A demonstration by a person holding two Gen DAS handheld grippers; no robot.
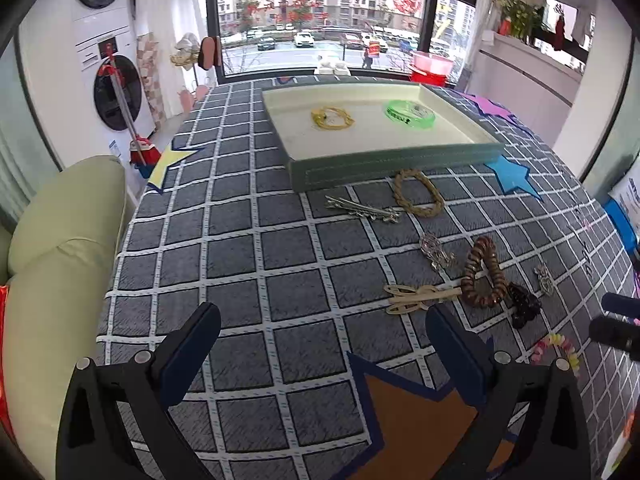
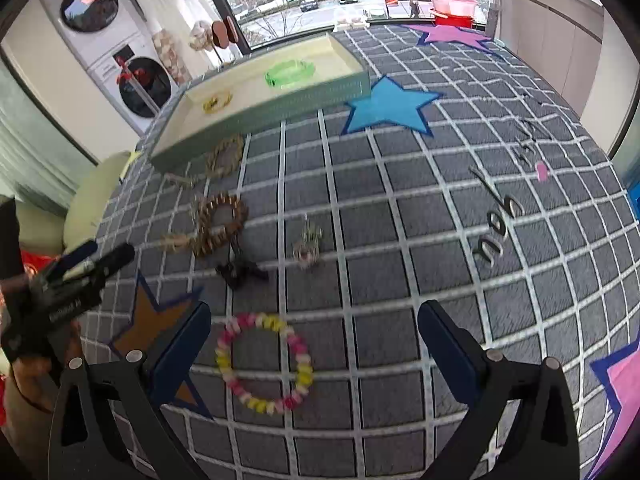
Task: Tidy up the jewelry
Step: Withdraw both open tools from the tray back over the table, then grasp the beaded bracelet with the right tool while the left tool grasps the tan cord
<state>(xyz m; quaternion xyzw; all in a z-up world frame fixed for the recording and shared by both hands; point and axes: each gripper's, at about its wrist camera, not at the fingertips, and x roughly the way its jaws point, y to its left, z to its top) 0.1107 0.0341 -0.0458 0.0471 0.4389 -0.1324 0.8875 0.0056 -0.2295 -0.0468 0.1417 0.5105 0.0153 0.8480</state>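
Observation:
A green-sided tray (image 1: 396, 164) (image 2: 260, 108) with a cream floor holds a yellow necklace (image 1: 332, 118) and a green bangle (image 1: 410, 114). On the checked cloth lie a woven straw ring (image 1: 420, 192), silver hair clips (image 1: 364, 208), a brown spiral hair tie (image 1: 480, 272) (image 2: 218, 224), a beige clip (image 1: 420, 298), a black clip (image 2: 240, 270) and silver charms (image 2: 308, 242). A pink-and-yellow bead bracelet (image 2: 264, 364) lies between my right gripper's (image 2: 314, 344) open fingers. My left gripper (image 1: 322, 346) hangs open over bare cloth, holding nothing.
Silver hairpins (image 2: 496, 220) and a pink piece (image 2: 541, 171) lie at the cloth's right side. Felt stars are sewn on: blue (image 2: 390, 106), orange (image 1: 416, 416), yellow (image 1: 170, 162). A pale green sofa (image 1: 52, 280) borders the left. A red basin (image 1: 432, 66) stands by the window.

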